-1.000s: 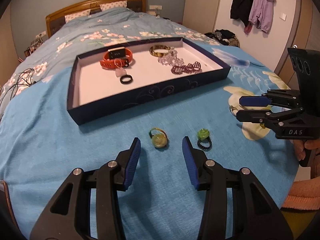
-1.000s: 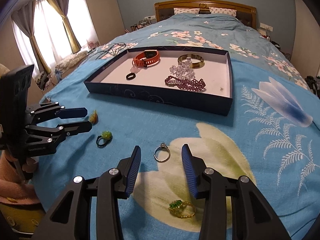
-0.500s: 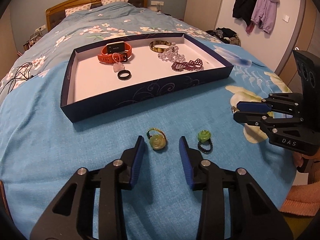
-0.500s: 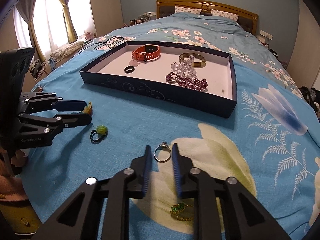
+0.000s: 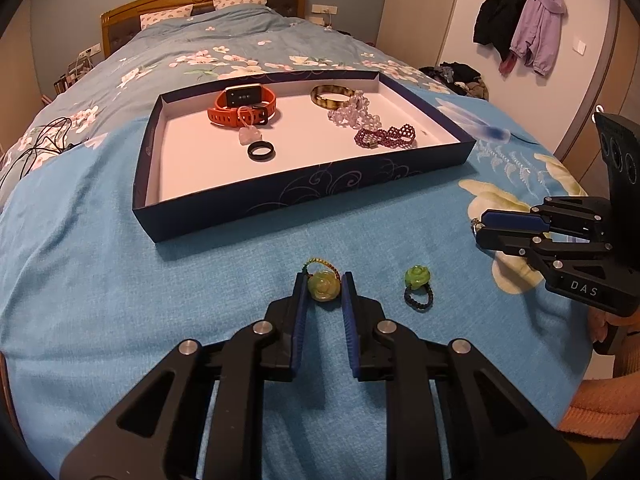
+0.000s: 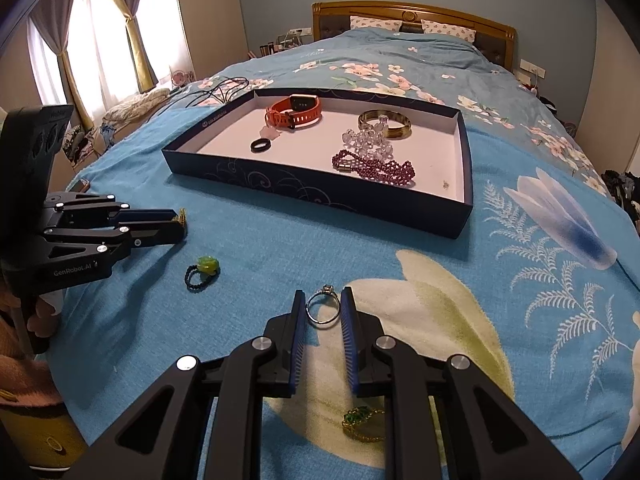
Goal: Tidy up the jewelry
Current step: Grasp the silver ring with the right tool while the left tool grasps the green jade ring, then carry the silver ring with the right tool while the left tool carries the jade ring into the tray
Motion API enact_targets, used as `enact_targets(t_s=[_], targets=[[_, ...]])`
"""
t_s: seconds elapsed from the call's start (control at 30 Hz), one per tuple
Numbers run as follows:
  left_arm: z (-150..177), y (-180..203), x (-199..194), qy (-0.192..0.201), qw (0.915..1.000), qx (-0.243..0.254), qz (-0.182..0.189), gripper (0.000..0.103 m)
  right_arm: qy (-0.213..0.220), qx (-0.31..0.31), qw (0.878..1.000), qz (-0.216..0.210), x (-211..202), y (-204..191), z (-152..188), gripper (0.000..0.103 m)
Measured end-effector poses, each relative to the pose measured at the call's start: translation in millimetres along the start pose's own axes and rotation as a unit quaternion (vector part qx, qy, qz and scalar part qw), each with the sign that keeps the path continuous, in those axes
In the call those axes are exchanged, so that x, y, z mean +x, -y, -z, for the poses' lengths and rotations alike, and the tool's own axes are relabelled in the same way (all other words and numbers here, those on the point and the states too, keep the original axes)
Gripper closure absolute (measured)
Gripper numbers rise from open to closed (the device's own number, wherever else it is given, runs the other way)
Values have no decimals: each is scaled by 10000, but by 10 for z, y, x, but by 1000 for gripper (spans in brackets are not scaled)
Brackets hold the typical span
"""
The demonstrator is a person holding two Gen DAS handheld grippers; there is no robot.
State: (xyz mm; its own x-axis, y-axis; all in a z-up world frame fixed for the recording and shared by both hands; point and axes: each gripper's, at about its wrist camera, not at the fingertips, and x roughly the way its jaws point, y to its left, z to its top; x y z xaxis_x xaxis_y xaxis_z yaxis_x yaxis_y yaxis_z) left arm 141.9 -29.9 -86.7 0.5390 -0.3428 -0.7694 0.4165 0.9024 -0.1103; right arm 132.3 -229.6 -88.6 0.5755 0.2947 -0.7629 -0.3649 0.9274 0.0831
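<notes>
Rings lie loose on the blue bedspread [image 5: 120, 280], in front of the navy tray [image 5: 304, 196] that already holds bracelets, an orange watch [image 5: 242, 106] and a black ring [image 5: 261, 151]. Left tool [image 5: 324, 292] is narrowed around the pale green rose ring [image 5: 323, 286], pads touching or nearly touching its sides; firm grip not confirmed. Right tool [image 6: 323, 312] brackets the silver solitaire ring [image 6: 322, 308] the same way, pads at the band's edges, ring flat on the cloth. Second green rose ring [image 5: 416, 286] and a gold-and-green ring [image 6: 362, 420] wait outside the tray. Advice: close slowly, press slightly into the fabric so the thin band cannot slip out, then lift straight before carrying to the tray.
</notes>
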Motion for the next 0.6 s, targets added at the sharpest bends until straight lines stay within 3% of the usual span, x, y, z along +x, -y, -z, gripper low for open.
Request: enact_targets(t_s=[0.6], targets=[[-68,91,-215,376,9993,-7,38,86,503,296,9979,-288,-183,95,-130,87]])
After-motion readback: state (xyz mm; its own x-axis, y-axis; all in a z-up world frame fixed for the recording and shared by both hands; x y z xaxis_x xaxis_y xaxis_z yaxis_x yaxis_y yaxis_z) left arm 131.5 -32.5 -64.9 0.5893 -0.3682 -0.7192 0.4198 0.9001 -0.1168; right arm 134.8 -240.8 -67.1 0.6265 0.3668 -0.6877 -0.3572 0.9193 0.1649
